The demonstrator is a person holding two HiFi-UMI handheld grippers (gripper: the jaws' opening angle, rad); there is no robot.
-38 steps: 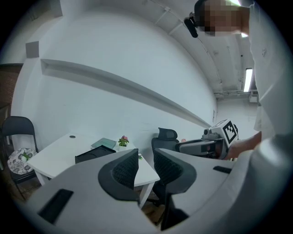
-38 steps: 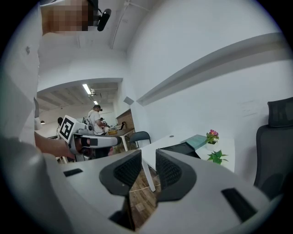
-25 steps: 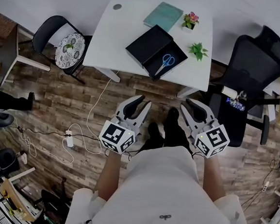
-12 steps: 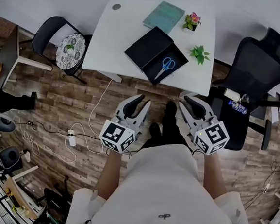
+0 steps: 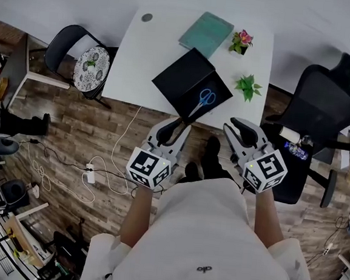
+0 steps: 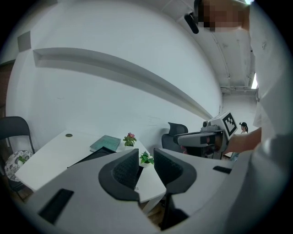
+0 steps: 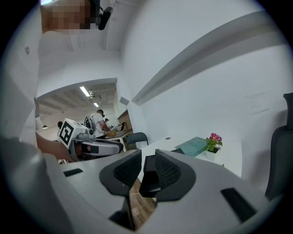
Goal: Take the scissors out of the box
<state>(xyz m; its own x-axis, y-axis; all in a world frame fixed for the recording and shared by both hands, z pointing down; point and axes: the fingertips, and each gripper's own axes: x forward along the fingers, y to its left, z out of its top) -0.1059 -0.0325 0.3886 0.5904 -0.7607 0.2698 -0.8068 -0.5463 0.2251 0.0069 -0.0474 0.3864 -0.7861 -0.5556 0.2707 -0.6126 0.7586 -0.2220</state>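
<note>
1. Where the wooden floor point(image 5: 72, 133) meets the left end of the tabletop point(image 5: 146, 54), a dark chair point(image 5: 79, 49) with a patterned round cushion point(image 5: 90, 68) stands.
2. The left gripper point(image 5: 177, 126) is held in front of the person's body, pointing toward the near edge of the tabletop. In the left gripper view its fingers point(image 6: 126, 171) stand a narrow gap apart, with nothing between them.
3. The black box point(image 5: 183, 76) lies open and turned diagonally at the near edge of the tabletop, touched by neither gripper.
4. The scissors point(image 5: 201, 101), with blue handles, lie inside the right-hand half of the box, handles away from the person.
5. A teal book point(image 5: 206, 30) lies flat just beyond the box.
6. A pink-flowered pot plant point(image 5: 242, 40) stands just beside the book, and a small green plant point(image 5: 248, 86) stands near the box's right corner.
7. The right gripper point(image 5: 237, 126) is level with the left one, over the floor. In the right gripper view its fingers point(image 7: 170, 171) are likewise slightly parted and empty.
8. A black office chair point(image 5: 327, 101) stands at the right end of the tabletop.
</note>
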